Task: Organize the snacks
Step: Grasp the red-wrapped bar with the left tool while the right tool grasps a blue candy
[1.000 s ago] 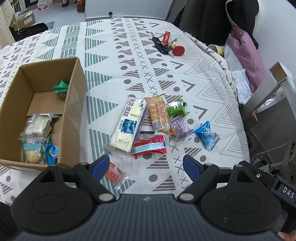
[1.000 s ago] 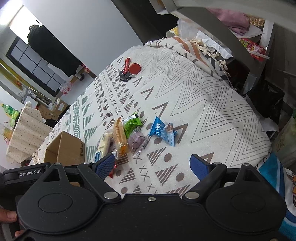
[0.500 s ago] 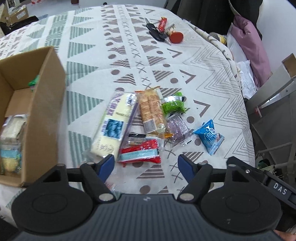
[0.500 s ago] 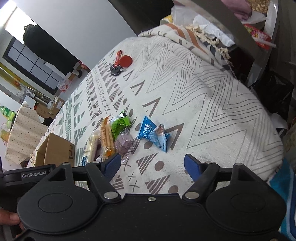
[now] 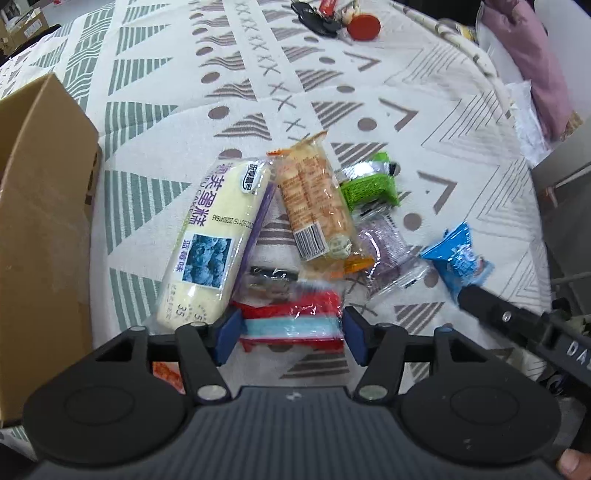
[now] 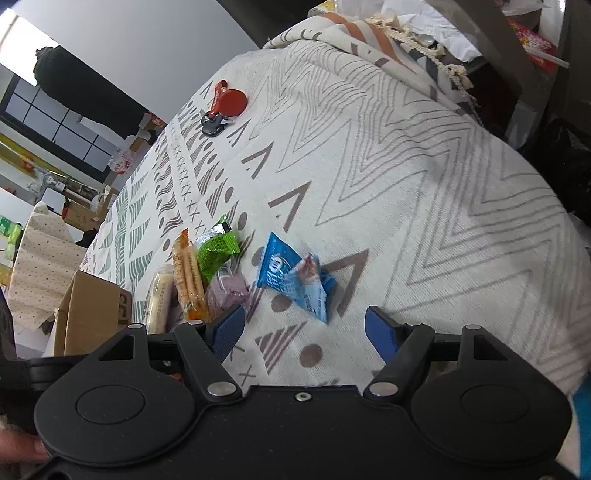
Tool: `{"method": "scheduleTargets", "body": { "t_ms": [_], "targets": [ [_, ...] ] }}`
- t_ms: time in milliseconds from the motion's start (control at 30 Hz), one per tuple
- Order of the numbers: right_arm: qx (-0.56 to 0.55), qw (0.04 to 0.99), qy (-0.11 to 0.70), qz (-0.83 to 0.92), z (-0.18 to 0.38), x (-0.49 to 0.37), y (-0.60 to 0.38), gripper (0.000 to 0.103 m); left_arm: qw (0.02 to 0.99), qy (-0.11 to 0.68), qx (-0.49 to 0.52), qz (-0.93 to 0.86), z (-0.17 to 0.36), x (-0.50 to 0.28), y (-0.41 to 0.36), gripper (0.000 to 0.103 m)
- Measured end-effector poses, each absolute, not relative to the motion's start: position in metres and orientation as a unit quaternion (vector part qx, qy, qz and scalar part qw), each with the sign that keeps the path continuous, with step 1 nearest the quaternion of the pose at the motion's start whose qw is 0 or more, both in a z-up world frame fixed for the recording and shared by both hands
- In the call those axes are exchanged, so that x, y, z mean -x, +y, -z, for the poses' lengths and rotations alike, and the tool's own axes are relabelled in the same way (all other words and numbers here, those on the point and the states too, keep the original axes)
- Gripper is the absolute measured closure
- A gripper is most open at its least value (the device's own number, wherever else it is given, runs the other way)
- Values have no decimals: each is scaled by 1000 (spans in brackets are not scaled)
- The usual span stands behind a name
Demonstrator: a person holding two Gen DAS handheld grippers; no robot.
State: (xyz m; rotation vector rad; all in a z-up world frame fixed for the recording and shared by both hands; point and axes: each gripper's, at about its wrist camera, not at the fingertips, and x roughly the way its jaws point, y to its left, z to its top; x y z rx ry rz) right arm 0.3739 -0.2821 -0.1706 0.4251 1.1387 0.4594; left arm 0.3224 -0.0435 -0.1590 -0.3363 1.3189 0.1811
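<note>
A red and blue snack packet [image 5: 291,317] lies on the patterned cloth between the fingers of my left gripper [image 5: 291,332], which is open with a pad close against each end. Beyond it lie a pale yellow cake pack [image 5: 218,236], an orange cracker pack [image 5: 314,206], a green packet [image 5: 369,184], a purple one [image 5: 388,251] and a blue packet [image 5: 458,258]. My right gripper [image 6: 304,328] hangs open just short of the blue packet [image 6: 291,277], holding nothing. The cardboard box [image 5: 44,221] stands at the left.
Keys [image 5: 321,22] and a red disc [image 5: 364,27] lie at the far side of the cloth. An orange-red packet [image 5: 166,373] peeks out under my left gripper. The bed edge drops off on the right, with pink fabric [image 5: 528,62] and clutter beyond.
My left gripper has dropped forward and right, away from the box, onto the red and blue packet, and its fingers have narrowed. The right gripper has moved closer to the blue packet.
</note>
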Motion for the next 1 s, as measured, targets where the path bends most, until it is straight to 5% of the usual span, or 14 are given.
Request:
{"method": "scheduleTargets", "body": {
  "t_ms": [200,400,467,533,600,1000],
  "targets": [
    [-201,797,525,-222,176,-382,-275,31,774,612,143,-80,167,-322,-48,45],
    [-205,803,514,-222,178,-392,-272,31,768,621,139,-79,168,-323,-46,57],
    [-197,807,511,-221,179,-394,-269,36,767,620,143,-80,166,-322,-44,59],
    [-179,813,511,-216,180,-394,-268,59,768,619,148,-80,165,-322,-43,60],
    [-178,813,513,-212,181,-393,-271,66,769,616,150,-81,161,-319,-43,61],
    [-200,805,518,-212,162,-362,-282,69,779,603,158,-68,137,-303,-45,80]
  ]
}}
